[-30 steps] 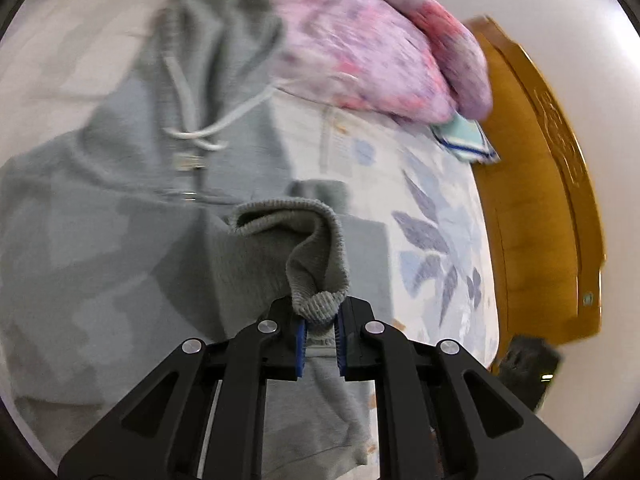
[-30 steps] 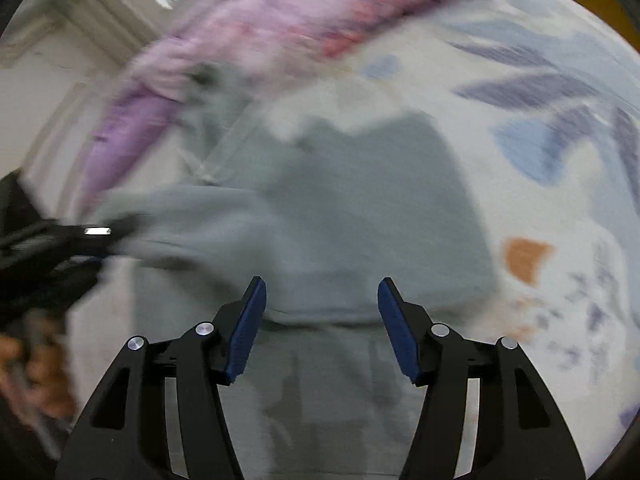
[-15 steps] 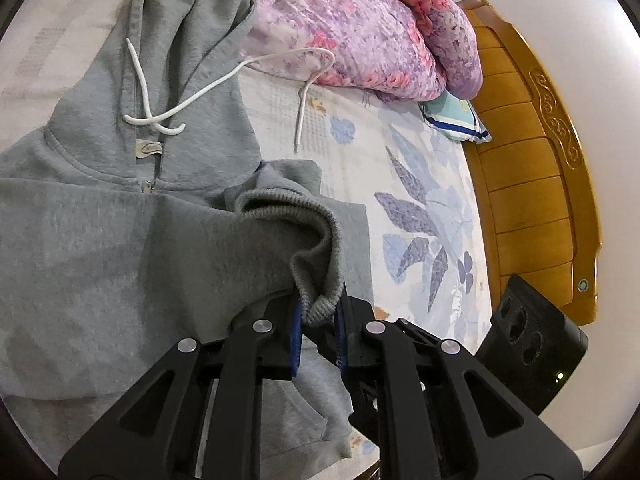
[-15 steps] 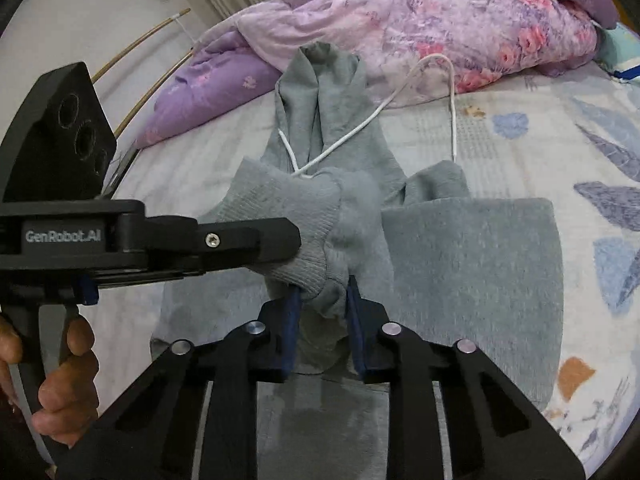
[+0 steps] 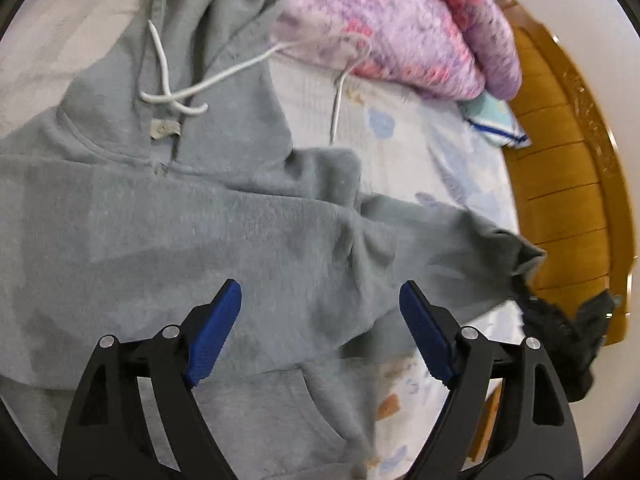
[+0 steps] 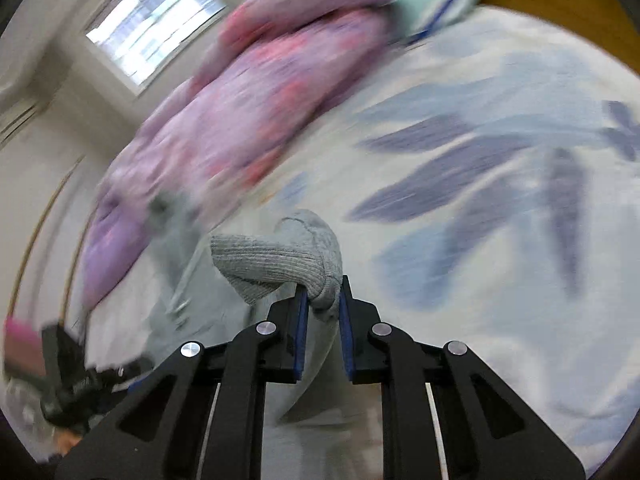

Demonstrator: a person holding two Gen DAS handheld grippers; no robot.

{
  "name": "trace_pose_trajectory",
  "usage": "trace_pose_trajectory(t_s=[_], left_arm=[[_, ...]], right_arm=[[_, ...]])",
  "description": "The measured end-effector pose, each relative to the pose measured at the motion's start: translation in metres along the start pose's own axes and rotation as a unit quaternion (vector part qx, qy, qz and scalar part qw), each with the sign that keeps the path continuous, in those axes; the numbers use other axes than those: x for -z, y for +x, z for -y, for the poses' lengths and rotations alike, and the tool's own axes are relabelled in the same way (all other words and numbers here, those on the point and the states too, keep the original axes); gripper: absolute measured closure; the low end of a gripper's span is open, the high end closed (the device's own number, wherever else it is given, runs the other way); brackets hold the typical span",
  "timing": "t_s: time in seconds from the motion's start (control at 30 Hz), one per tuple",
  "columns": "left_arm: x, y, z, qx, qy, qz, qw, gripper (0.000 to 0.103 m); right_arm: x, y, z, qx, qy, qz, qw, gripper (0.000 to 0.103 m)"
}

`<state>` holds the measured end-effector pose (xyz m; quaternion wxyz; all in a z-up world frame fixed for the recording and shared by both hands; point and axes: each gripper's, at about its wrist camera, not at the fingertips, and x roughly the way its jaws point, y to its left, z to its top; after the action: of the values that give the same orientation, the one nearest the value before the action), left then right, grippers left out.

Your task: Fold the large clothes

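Observation:
A grey hoodie (image 5: 168,216) lies flat on the bed, hood and white drawstring (image 5: 188,88) toward the far side. My left gripper (image 5: 320,332) is open and empty, hovering above the hoodie's body. One sleeve (image 5: 432,236) stretches out to the right, where its ribbed cuff (image 5: 520,256) is held by my right gripper (image 5: 560,328). In the right wrist view my right gripper (image 6: 323,312) is shut on the ribbed cuff (image 6: 280,264), lifted above the bed. This view is blurred by motion.
A pink and purple floral quilt (image 5: 400,20) is piled at the far side of the bed. The floral bedsheet (image 6: 480,184) spreads to the right. A wooden headboard (image 5: 568,184) stands along the right edge, with a pale pillow (image 5: 492,120) beside it. A window (image 6: 152,28) shows behind.
My left gripper has let go of the sleeve cuff and opened. My right gripper closed on that cuff and has pulled it out to the right, stretching the sleeve.

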<state>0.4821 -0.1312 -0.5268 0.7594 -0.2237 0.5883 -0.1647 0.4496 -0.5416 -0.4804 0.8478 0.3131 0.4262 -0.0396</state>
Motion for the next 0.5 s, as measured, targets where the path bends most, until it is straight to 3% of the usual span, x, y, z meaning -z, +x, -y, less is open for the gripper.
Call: trace_pose_trajectory(t_s=[0.2,0.33,0.43,0.5], left_arm=[[0.014,0.042,0.043,-0.01,0.055,-0.033,0.9979,0.021],[0.02,0.075,0.052,-0.009,0.05,-0.066,0.9965,0.021],[0.023,0.102,0.05,-0.021,0.034,-0.116,0.9925,0.024],[0.021,0.093,0.053,-0.004,0.023,-0.101,0.9946,0.024]], right_arm=[[-0.011,-0.006,0.049,0.027,0.03,0.002,0.999,0.09],[-0.012,-0.017,0.052,0.006,0.043,0.02,0.999,0.09],[-0.014,-0.016,0.037,-0.028,0.033,0.012,0.999,0.09],[-0.014,-0.013,0.02,-0.048,0.018,0.001,0.999,0.089]])
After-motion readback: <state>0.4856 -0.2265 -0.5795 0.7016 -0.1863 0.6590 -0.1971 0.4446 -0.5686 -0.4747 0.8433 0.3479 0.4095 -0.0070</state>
